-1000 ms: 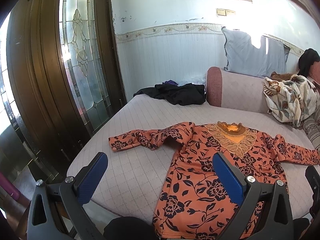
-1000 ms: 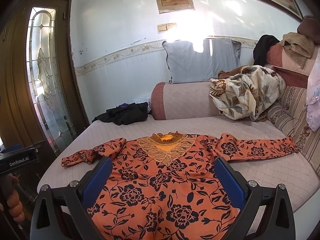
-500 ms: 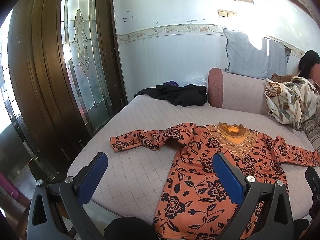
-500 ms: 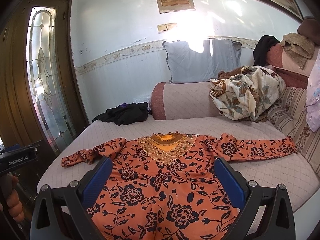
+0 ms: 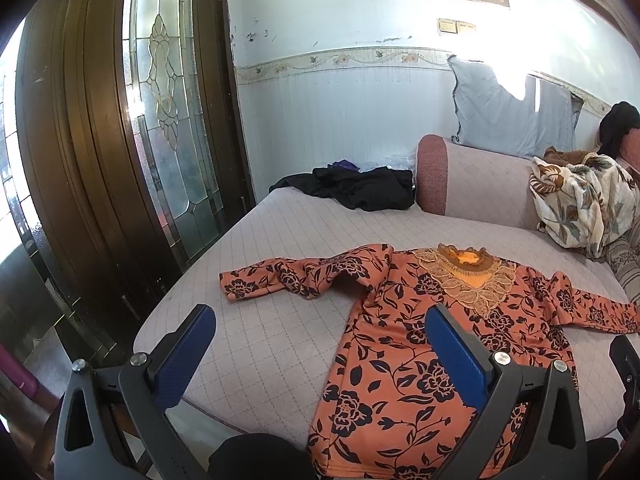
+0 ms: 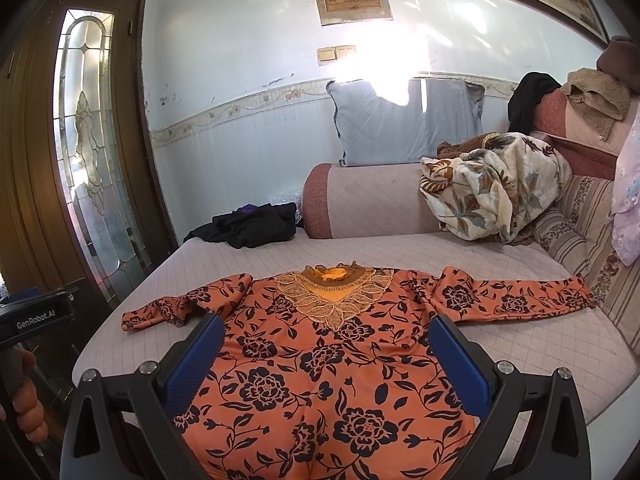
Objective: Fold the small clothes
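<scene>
An orange long-sleeved top (image 6: 328, 364) with black flowers and a lace collar lies flat on the quilted sofa seat (image 6: 520, 344), both sleeves spread out to the sides. The same orange top (image 5: 432, 344) shows in the left wrist view, hem nearest the camera. My left gripper (image 5: 320, 344) hovers open near the seat's front-left edge, its right finger over the top's left side, nothing between the pads. My right gripper (image 6: 326, 354) is open too, held above the top's lower body. The left gripper's body (image 6: 36, 316) and a hand appear at the right wrist view's left edge.
A heap of black clothing (image 5: 356, 186) lies at the seat's back left corner. A floral blanket (image 6: 496, 184) is bundled on the right by the backrest, and a grey cushion (image 6: 404, 120) leans on the wall. A wooden glass-paned door (image 5: 160, 120) stands left.
The left wrist view has drifted slightly, so the top sits a little lower and further right in frame. The right gripper has barely moved. Both stay open.
</scene>
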The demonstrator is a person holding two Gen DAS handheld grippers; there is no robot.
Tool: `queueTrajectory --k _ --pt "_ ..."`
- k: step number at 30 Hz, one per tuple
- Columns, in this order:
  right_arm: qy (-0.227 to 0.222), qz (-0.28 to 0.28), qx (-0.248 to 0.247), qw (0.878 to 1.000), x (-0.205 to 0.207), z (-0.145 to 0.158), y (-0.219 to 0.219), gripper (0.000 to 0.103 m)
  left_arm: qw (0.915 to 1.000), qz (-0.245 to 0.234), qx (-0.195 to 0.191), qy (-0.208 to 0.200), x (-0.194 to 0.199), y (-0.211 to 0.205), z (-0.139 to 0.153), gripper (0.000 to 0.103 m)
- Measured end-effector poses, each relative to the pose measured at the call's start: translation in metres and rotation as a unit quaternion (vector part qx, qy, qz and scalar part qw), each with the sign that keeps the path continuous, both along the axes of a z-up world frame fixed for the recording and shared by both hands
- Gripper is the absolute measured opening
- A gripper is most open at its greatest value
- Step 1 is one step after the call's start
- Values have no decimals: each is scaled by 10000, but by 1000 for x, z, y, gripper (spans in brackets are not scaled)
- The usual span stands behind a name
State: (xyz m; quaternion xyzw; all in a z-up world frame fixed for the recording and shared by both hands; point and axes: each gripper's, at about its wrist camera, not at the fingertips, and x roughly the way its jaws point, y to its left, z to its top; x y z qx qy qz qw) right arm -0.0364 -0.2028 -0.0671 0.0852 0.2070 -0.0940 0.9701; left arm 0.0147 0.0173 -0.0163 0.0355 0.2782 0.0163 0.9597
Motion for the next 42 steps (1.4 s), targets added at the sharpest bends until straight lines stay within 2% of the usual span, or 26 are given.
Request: queueTrajectory --k 26,32,34,37,42 --pt "181 -5 122 9998 11 -15 -6 103 9998 -14 115 150 10 -7 -12 103" --pt "271 -45 216 9994 17 -26 -13 103 9994 -70 205 277 22 -18 -23 103" --pt "327 -78 266 9991 20 -31 -19 103 9989 -159 212 374 32 -27 -32 103" --pt "472 -216 386 9979 29 -44 -37 103 9964 -358 270 726 59 -48 -60 103" --pt "840 -680 770 9912 55 -72 -109 103 9821 -737 560 1642 120 -100 -141 103"
